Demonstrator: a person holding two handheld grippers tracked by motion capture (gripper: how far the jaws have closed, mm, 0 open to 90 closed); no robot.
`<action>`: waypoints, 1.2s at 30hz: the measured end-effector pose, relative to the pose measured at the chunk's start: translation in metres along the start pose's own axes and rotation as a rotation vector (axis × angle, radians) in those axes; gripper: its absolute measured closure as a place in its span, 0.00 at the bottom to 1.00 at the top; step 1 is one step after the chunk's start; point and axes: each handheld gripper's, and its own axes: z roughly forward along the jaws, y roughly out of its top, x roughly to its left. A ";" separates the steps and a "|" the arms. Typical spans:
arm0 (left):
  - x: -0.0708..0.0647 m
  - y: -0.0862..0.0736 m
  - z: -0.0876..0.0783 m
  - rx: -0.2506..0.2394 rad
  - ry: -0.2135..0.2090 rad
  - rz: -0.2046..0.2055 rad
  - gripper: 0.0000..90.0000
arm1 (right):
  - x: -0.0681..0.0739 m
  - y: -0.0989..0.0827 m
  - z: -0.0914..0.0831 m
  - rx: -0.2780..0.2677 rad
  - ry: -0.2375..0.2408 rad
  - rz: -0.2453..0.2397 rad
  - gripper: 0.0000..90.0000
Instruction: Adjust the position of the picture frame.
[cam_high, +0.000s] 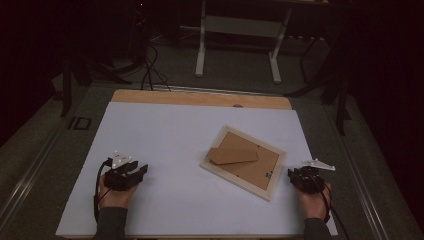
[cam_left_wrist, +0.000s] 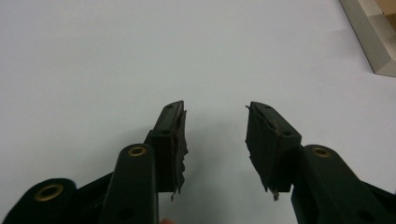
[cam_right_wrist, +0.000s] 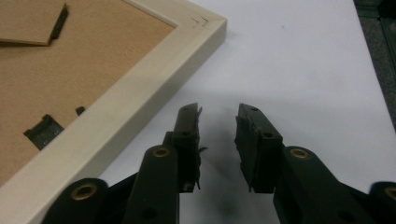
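Near the tabletop's (cam_high: 165, 135) front edge, both hands are resting low. The left tool (cam_left_wrist: 215, 140) is lying released toward the front left corner. The right tool (cam_right_wrist: 218, 140), released, is sitting just beside the face-down picture frame's (cam_high: 243, 161) near right corner; its glass side is hidden.

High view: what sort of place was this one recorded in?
Probably a lab or recording room, not a home: a white sheet covers a wooden table, cables trail over the dark floor, and the white legs of an adjustable desk stand behind. A picture frame lies face down.
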 end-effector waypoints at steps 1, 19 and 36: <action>0.000 0.000 0.000 0.003 0.003 -0.001 0.64 | 0.001 0.002 0.001 0.000 0.000 -0.006 0.80; 0.003 -0.001 -0.006 -0.033 -0.061 -0.082 0.62 | -0.001 0.016 0.018 0.023 -0.029 -0.008 0.81; -0.004 0.000 -0.005 -0.037 -0.079 -0.048 0.71 | -0.013 0.036 0.034 0.031 -0.015 0.034 1.00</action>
